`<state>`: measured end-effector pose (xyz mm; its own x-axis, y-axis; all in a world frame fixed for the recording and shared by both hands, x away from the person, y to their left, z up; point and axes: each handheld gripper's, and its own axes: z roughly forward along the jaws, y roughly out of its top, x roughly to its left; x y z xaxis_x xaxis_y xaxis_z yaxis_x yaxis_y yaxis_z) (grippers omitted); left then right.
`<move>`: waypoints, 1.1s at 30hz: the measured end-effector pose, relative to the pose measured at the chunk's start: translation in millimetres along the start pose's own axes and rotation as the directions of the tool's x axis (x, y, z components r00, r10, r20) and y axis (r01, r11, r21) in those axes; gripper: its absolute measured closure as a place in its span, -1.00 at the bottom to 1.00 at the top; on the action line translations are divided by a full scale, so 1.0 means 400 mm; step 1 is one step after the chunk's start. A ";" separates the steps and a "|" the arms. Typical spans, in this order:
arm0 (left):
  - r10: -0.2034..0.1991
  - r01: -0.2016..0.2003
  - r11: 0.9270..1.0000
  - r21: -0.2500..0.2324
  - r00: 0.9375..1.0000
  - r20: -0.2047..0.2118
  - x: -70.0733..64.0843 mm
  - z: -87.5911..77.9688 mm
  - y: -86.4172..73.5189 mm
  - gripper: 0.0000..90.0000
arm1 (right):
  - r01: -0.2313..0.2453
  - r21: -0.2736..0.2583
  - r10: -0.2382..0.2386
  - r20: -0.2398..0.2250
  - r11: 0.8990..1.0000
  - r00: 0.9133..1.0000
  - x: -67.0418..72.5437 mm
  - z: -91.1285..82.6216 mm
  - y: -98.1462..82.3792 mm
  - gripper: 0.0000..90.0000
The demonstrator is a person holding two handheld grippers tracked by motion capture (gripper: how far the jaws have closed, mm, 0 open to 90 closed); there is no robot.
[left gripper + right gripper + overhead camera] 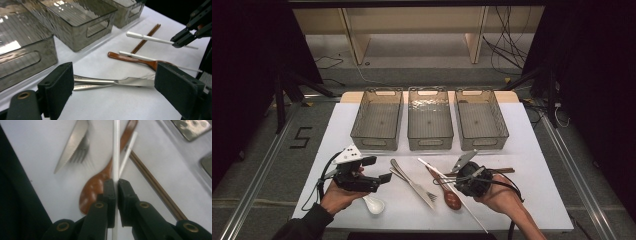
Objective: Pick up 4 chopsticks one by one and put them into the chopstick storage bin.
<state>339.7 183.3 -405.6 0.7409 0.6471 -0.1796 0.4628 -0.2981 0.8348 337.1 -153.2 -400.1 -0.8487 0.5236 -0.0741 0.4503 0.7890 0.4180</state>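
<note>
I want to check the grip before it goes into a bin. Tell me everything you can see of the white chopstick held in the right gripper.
The white chopstick is a thin, straight, smooth stick, plastic by its look, plain white. The right gripper is shut on it, its black pads pinching both sides partway along, so both ends stick out past the jaws. It hangs above the white table, over the brown wooden spoon, clear of a second white chopstick lying below.

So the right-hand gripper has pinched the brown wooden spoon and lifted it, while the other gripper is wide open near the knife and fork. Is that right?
Not quite. The right gripper is shut on a white chopstick, not the wooden spoon, which lies on the table beneath it; the right gripper view shows this plainly. The rest holds: the left gripper is open near the knife and fork.
</note>
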 end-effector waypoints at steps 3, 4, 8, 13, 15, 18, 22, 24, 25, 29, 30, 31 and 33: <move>0.057 -0.058 0.997 0.045 0.998 0.009 -0.011 0.014 0.002 -0.64 | 0.061 0.003 -0.061 -0.007 0.998 0.998 0.020 -0.002 0.011 0.91; 0.070 -0.071 0.996 0.059 0.997 0.014 -0.016 0.020 0.002 -0.64 | 0.061 0.003 -0.061 -0.007 0.998 0.998 0.020 -0.002 0.011 0.91; 0.127 -0.129 0.986 0.104 0.991 0.032 -0.035 0.041 0.003 -0.64 | 0.111 0.008 -0.111 -0.010 0.994 0.994 0.034 0.000 0.020 0.91; 0.154 -0.163 0.979 0.127 0.985 0.072 -0.047 0.054 0.009 -0.58 | 0.176 0.013 -0.176 -0.016 0.984 0.984 0.058 0.002 0.035 0.91; 0.160 -0.170 0.977 0.130 0.983 0.084 -0.051 0.057 0.011 -0.54 | 0.206 0.016 -0.206 -0.017 0.978 0.978 0.064 0.005 0.040 0.91; 0.180 -0.194 0.970 0.148 0.978 0.105 -0.058 0.059 0.013 -0.50 | 0.215 0.022 -0.215 -0.022 0.976 0.976 0.072 0.008 0.043 0.91; 0.220 -0.244 0.952 0.184 0.965 0.140 -0.076 0.065 0.010 -0.45 | 0.255 0.025 -0.254 -0.034 0.967 0.967 0.089 0.015 0.053 0.91; 0.253 -0.277 0.937 0.213 0.958 0.134 -0.089 0.073 0.008 -0.45 | 0.274 0.023 -0.273 -0.039 0.961 0.961 0.097 0.018 0.056 0.91; 0.266 -0.292 0.930 0.222 0.954 0.141 -0.092 0.076 0.007 -0.45 | 0.274 0.023 -0.273 -0.039 0.961 0.961 0.097 0.018 0.056 0.91; 0.291 -0.324 0.912 0.252 0.943 0.160 -0.101 0.086 0.002 -0.41 | 0.306 0.033 -0.304 -0.048 0.951 0.951 0.114 0.022 0.062 0.91; 0.296 -0.330 0.909 0.256 0.941 0.163 -0.102 0.087 0.001 -0.38 | 0.315 0.030 -0.313 -0.047 0.949 0.948 0.117 0.023 0.063 0.91; 0.300 -0.337 0.902 0.269 0.938 0.172 -0.104 0.089 0.001 -0.34 | 0.318 0.032 -0.317 -0.052 0.947 0.947 0.120 0.023 0.064 0.91; 0.306 -0.348 0.894 0.283 0.934 0.183 -0.106 0.092 0.000 -0.27 | 0.336 0.024 -0.334 -0.061 0.942 0.941 0.125 0.024 0.066 0.91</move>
<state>326.2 129.9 -417.0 0.9230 0.3847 -0.0077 0.2931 -0.6901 0.6617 309.1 -103.0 -401.5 -0.9656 0.2092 -0.1542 0.1454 0.9266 0.3468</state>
